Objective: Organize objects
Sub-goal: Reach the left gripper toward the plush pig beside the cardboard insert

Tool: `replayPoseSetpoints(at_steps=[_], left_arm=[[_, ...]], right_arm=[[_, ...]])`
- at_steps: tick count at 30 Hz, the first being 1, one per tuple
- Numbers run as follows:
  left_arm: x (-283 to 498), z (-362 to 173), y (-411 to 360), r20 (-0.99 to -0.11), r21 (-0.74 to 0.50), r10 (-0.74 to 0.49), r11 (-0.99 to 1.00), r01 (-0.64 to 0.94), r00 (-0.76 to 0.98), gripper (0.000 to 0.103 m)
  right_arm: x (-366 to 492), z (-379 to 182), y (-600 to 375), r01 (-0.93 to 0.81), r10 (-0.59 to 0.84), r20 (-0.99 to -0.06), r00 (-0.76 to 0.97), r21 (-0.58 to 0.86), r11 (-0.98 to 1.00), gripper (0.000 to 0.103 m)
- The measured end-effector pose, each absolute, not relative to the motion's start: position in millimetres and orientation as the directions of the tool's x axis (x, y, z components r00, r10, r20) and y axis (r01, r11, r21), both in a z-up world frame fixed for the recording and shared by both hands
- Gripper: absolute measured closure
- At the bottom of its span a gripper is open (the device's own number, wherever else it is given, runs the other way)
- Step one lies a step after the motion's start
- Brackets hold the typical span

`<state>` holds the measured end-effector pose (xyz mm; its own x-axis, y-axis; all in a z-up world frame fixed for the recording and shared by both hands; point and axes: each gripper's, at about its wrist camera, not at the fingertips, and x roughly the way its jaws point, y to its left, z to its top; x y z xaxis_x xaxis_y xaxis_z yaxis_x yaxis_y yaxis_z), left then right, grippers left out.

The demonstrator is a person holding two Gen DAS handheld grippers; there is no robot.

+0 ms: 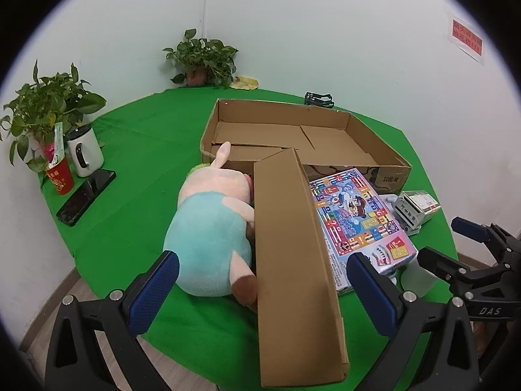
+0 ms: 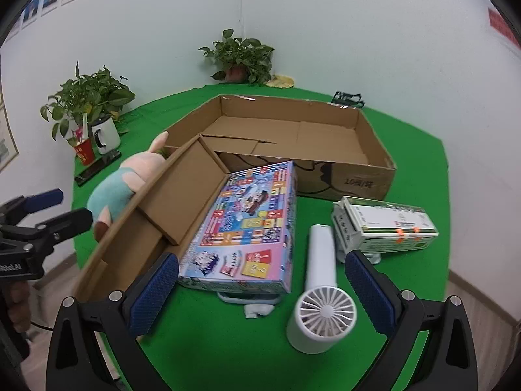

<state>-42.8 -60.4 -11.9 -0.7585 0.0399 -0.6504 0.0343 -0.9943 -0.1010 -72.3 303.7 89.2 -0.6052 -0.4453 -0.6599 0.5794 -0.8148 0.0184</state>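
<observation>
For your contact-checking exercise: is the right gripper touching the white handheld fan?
Apart. The right wrist view shows the right gripper open, green cloth visible between its pads and the white fan.

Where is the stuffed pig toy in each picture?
Left wrist view: the stuffed pig lies in the middle, just left of the long cardboard lid.
Right wrist view: the pig is at middle left, partly hidden behind that lid.
Shared landmark: the big open cardboard box behind it.
</observation>
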Motion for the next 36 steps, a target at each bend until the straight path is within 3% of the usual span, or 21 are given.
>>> replayPoseSetpoints(at_steps=[8,20,26,36], left_arm=[[-64.3,-14.0,-84.8,-0.68,-0.221,0.143,-0.975,0.015,-0.719,0.001],[-90.3,9.0,-73.9,-0.667,-0.195,0.177,-0.979,-0.059,-0.724,0.001],[-91.8,10.0,-91.6,-0.654,-0.214,0.172,-0.976,-0.039,-0.737,0.001],[-97.8,-42.9,-143.1,-0.697,-0.337,0.216,-0.94,0.046,-0.684,0.004]], right_arm=[[-82.6,101.0,289.3,0.585,-0.467,-0.652,-0.597,0.044,-0.81,0.0],[-93.3,113.8,269.3,0.639,-0.424,-0.697,-0.578,-0.062,-0.767,0.0],[-95.2,131.5,261.0,0.675,-0.504,-0.663,-0.554,-0.003,-0.738,0.0],[-107.0,153.6,198.1,0.774,-0.636,-0.633,-0.442,0.089,-0.627,0.0]])
